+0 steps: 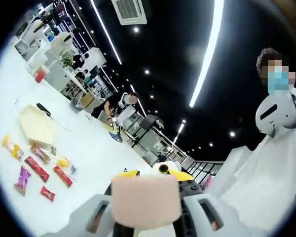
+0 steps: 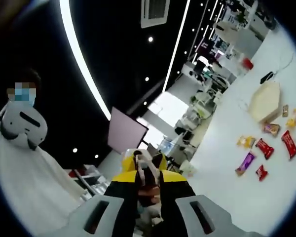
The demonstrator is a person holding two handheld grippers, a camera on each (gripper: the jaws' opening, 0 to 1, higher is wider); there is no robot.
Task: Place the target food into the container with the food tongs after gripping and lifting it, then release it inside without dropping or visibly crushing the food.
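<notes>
Pink soft block (image 1: 145, 200) sits right up close, with the left gripper (image 1: 147, 222) jaws pressed on its two sides, so it looks held tight; the right gripper (image 2: 149, 215) has a yellow and black thing (image 2: 148, 177) between its jaws, maybe the tongs, but I cannot tell if they squeeze it; both point up high, far from the job; the snack packets (image 1: 37, 168) lie on the white table (image 1: 98, 148) near the tan container (image 1: 37, 126), none picked up yet.

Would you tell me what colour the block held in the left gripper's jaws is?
The block is pale pink, seen best in the left gripper view, clamped between the jaws.
</notes>
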